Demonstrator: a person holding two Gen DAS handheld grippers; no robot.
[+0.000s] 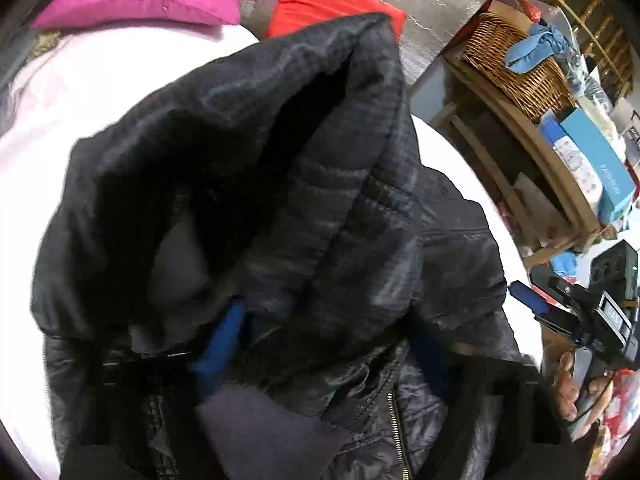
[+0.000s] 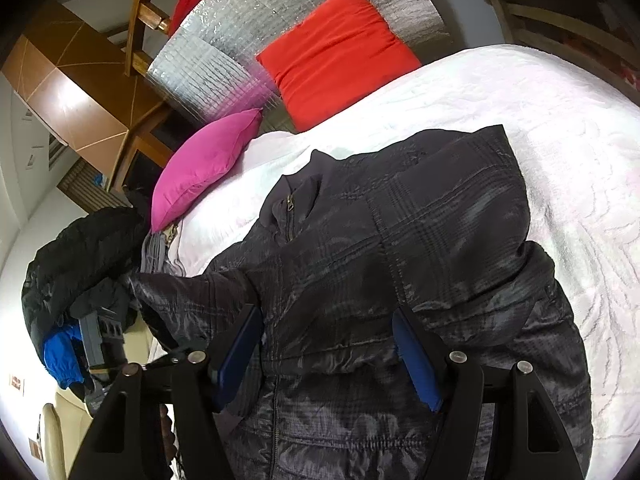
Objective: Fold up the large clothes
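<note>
White bedding (image 2: 500,92) carries a dark jacket (image 2: 400,240); right gripper (image 2: 328,344) gapes empty above it, left gripper (image 1: 320,332) fabric-draped, grip unclear.

On the shelf at the far right, a light blue box (image 1: 600,168) carries pale lettering along its side, too blurred to read. The small display (image 1: 612,320) on the right gripper shows marks, also unreadable. Nothing else bears text.

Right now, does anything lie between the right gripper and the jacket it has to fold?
Nothing visible does. The right gripper hangs open directly over the dark jacket, which lies spread on the white bedspread; the pink pillow and red pillow sit well beyond it.
</note>
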